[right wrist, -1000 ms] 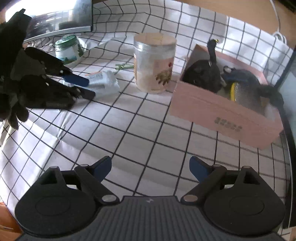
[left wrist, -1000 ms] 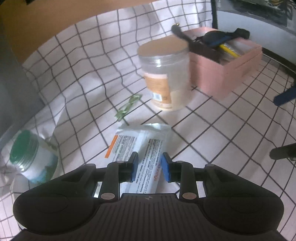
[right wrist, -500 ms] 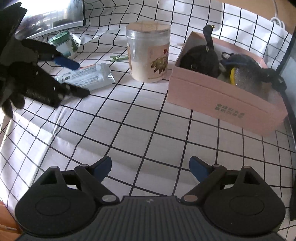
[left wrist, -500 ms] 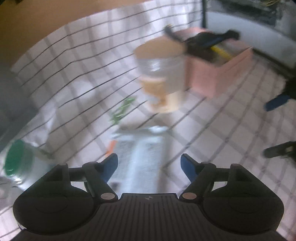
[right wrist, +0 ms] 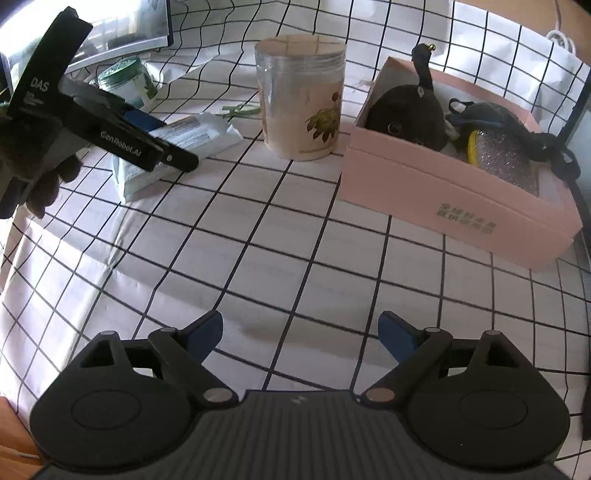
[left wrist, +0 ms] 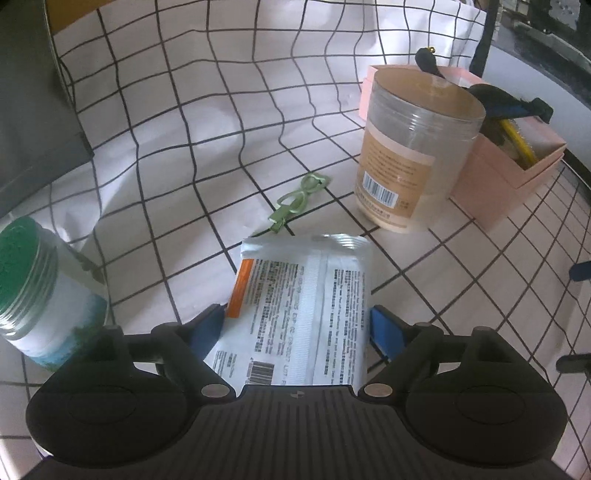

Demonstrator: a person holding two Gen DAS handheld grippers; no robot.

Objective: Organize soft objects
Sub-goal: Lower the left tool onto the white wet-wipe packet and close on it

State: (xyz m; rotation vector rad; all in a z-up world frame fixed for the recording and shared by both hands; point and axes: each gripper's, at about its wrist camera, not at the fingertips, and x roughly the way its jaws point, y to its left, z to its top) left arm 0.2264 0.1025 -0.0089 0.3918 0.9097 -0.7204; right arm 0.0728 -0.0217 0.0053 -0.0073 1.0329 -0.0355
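Observation:
A soft white wipes packet (left wrist: 303, 295) with printed text lies flat on the checked cloth. My left gripper (left wrist: 297, 328) is open, with one blue finger on each side of the packet's near end. In the right wrist view the packet (right wrist: 184, 136) lies at the left under the left gripper (right wrist: 162, 140). A pink box (right wrist: 454, 206) at the right holds a black plush (right wrist: 406, 110) and a dark pouch with a yellow glittery item (right wrist: 502, 155). My right gripper (right wrist: 301, 332) is open and empty above bare cloth.
A tall clear jar with a tan lid (left wrist: 410, 155) stands between the packet and the pink box (left wrist: 506, 177). A green-lidded jar (left wrist: 40, 295) stands at the left. A green clip (left wrist: 299, 199) lies beyond the packet. A monitor (right wrist: 122, 33) stands at the back left.
My left gripper opened from nearly shut and moved forward and down, so its fingers now straddle the packet. The right gripper drew back a little and stayed open.

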